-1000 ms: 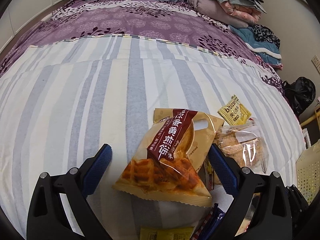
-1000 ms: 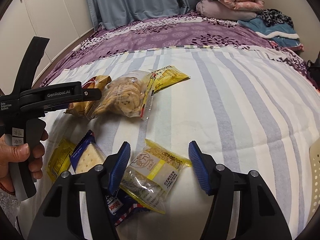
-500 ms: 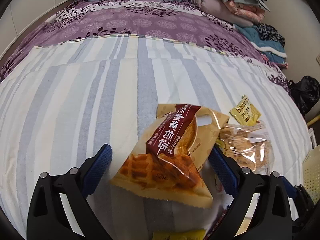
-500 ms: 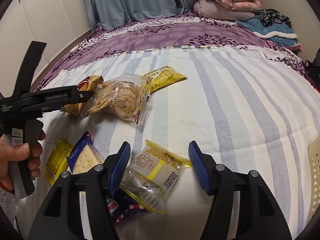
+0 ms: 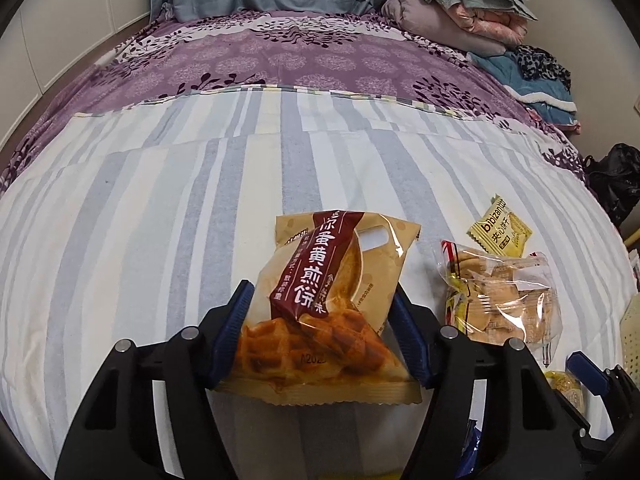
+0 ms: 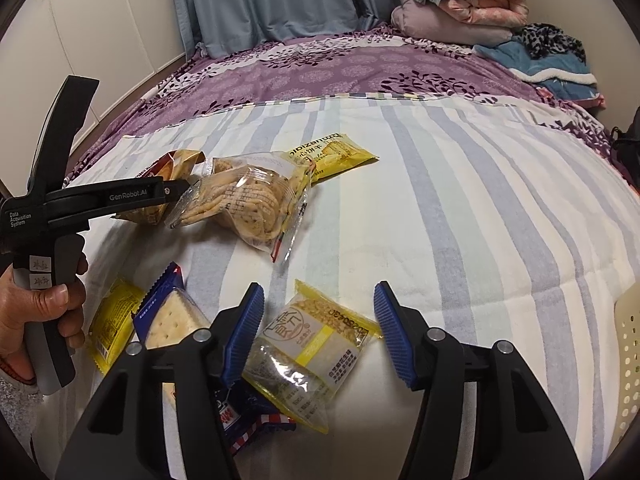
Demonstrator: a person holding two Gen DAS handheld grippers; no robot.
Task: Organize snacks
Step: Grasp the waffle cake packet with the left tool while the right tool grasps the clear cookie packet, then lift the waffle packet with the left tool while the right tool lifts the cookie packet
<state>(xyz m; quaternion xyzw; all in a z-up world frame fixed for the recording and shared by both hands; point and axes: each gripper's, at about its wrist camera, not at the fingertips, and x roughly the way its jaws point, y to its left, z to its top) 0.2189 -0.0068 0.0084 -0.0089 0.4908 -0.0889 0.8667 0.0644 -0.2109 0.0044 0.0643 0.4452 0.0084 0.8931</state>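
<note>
On the striped bedsheet [image 5: 160, 240], my left gripper [image 5: 320, 328] holds a tan waffle packet [image 5: 328, 292] with a dark red label. Its jaws are closing, and both blue pads press the packet's sides. In the right wrist view a hand [image 6: 40, 312] grips that tool's handle at the left. My right gripper [image 6: 320, 324] hovers over a yellow and clear peanut-candy packet [image 6: 312, 348]. Its jaws are also closing, with the packet between them, and the pads do not visibly press it.
A clear bag of round crackers [image 6: 248, 200] and a yellow biscuit packet [image 6: 332, 152] lie beyond the waffle packet. A blue cracker packet [image 6: 168, 316], a small yellow packet [image 6: 112, 324] and a red-and-blue packet [image 6: 240, 420] lie near me. A cream perforated basket [image 6: 628, 360] stands at the right edge.
The left jaws have come in from wide apart onto the waffle packet's sides. The right jaws have narrowed a little over the yellow packet. Neither hand has shifted.
</note>
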